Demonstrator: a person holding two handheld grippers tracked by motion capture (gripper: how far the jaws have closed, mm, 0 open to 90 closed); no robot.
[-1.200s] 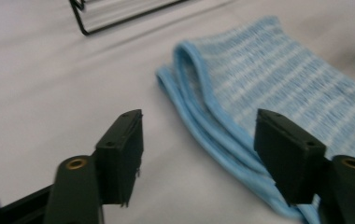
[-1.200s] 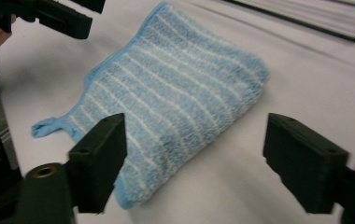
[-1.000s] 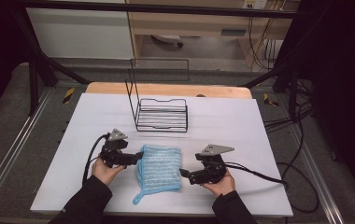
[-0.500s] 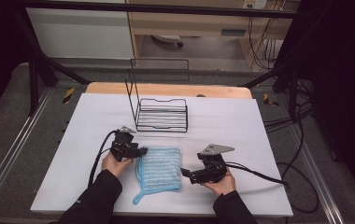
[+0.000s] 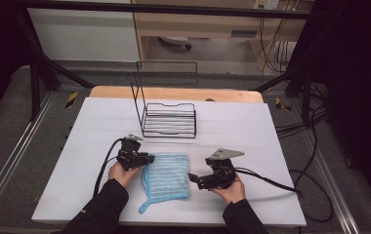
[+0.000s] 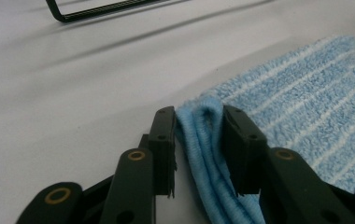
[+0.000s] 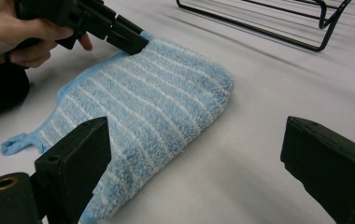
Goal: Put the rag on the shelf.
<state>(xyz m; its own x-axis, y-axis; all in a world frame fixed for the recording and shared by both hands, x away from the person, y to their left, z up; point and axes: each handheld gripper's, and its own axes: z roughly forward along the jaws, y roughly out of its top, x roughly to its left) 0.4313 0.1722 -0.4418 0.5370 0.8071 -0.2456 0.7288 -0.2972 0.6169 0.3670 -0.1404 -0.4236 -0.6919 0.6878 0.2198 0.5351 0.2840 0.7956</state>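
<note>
A blue towel with white stripes (image 5: 166, 175) lies folded on the white table, a thin loop trailing from its near left corner. My left gripper (image 5: 147, 158) is at the towel's far left corner. In the left gripper view the towel's folded hem (image 6: 199, 140) fills the gap between the two jaws, which press on it from both sides. My right gripper (image 5: 193, 179) sits just off the towel's right edge, wide open, with bare table between its fingers (image 7: 77, 154). The right gripper view shows the towel (image 7: 157, 102) ahead and the left gripper (image 7: 133, 42) biting its far corner.
A black wire rack (image 5: 169, 119) with a tall wire back stands behind the towel, mid-table. Cables trail from both grippers, the right one across the table (image 5: 266, 178) towards the right edge. The white table top (image 5: 252, 126) ends at a wooden strip at the back.
My left gripper has moved from the towel's left edge up to its far left corner and closed around the hem. The right gripper has stayed in place, open.
</note>
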